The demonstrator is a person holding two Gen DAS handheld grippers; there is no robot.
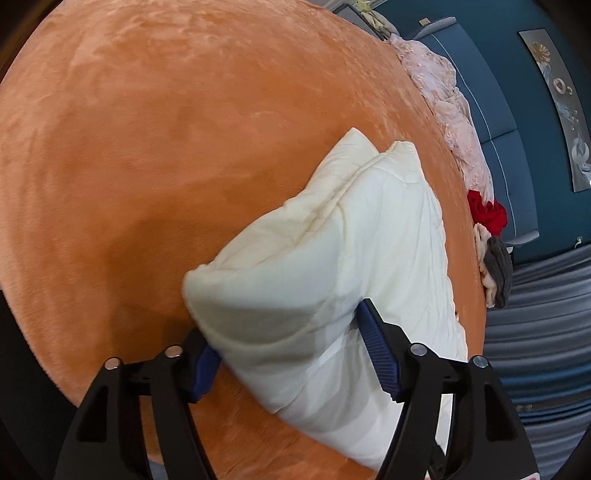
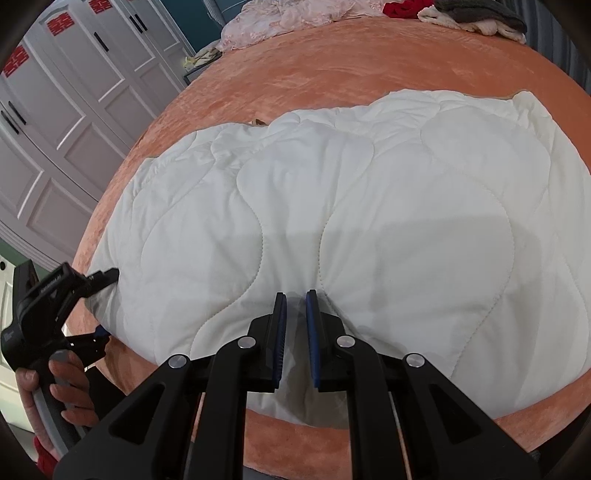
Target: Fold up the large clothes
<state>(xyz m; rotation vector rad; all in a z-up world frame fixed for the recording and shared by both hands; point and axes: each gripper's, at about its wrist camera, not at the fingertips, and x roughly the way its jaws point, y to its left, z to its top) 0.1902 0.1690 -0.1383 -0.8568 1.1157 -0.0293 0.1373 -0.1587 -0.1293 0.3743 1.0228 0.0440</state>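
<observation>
The white quilted comforter (image 2: 332,221) lies spread in a folded slab across the orange bed cover (image 2: 332,81), its near edge toward the person and one end bunched into a thick corner at the left.

The right gripper (image 2: 296,325) has its jaws nearly closed on a pinch of the near edge; cloth shows in the narrow gap, so it seems held, though thinly. The left gripper (image 1: 291,354) has its jaws wide around the thick folded corner (image 1: 266,302), one pad on each side, and I cannot tell that either presses.

The risks, as I judge them:
- The left corner may drop from loose jaws and let the layers splay (padding springs back readily).
- The right's shallow pinch may slip under the quilt's weight.
- An uneven lift would skew the fold.

The pile of clothes (image 2: 476,16) at the far bed edge is well apart.
</observation>
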